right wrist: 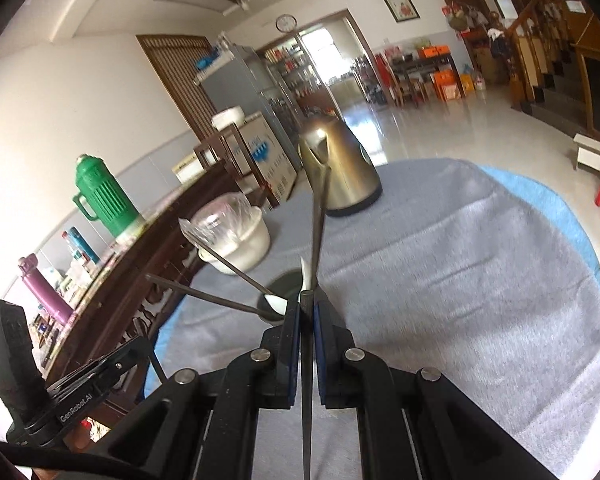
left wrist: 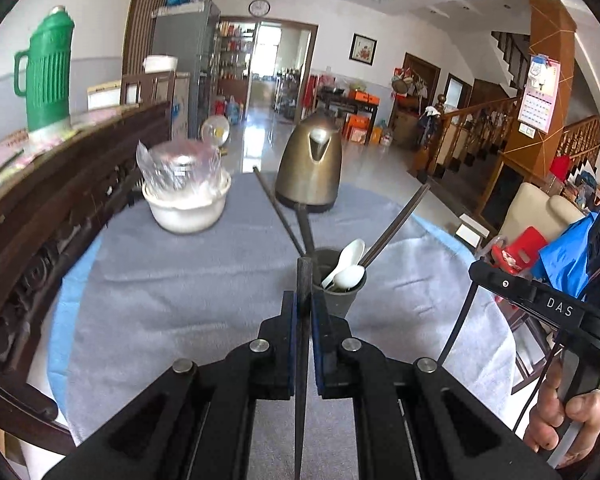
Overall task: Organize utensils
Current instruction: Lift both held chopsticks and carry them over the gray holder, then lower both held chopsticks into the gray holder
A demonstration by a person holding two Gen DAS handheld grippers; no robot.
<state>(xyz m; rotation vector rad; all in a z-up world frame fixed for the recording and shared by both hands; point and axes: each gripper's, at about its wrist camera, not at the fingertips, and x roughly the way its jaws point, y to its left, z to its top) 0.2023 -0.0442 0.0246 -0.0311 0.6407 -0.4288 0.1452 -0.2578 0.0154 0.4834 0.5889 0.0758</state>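
**Both tools clamped on chopsticks at the holder**

My left tool [left wrist: 304, 304] is pinched tight on a dark chopstick [left wrist: 303, 360], the stick running straight down between the blue pads and its top end poking up just beside the rim of the grey utensil cup [left wrist: 340, 300]. The cup stands on the grey cloth [left wrist: 180, 280] near the middle of the counter, and I can see two white spoons [left wrist: 350, 268] in it, bowls up, plus dark chopsticks [left wrist: 396, 224] fanning out left and right.

Over on the right wrist view, my right tool [right wrist: 308, 312] is likewise closed on a second chopstick [right wrist: 319, 224], which rises ahead of the fingers and tilts slightly right, crossing in front of the kettle. The cup [right wrist: 284, 284] sits just beyond the fingertips, mostly hidden; a white spoon [right wrist: 274, 302] shows at its mouth and two sticks [right wrist: 220, 300] lean out to the left.

At the far edge of the counter stands a brass-coloured kettle [left wrist: 310, 164], and to its left a white bowl [left wrist: 186, 208] holding crumpled clear plastic. A green thermos [left wrist: 48, 68] stands on the dark wooden sideboard [left wrist: 60, 192] along the left edge.
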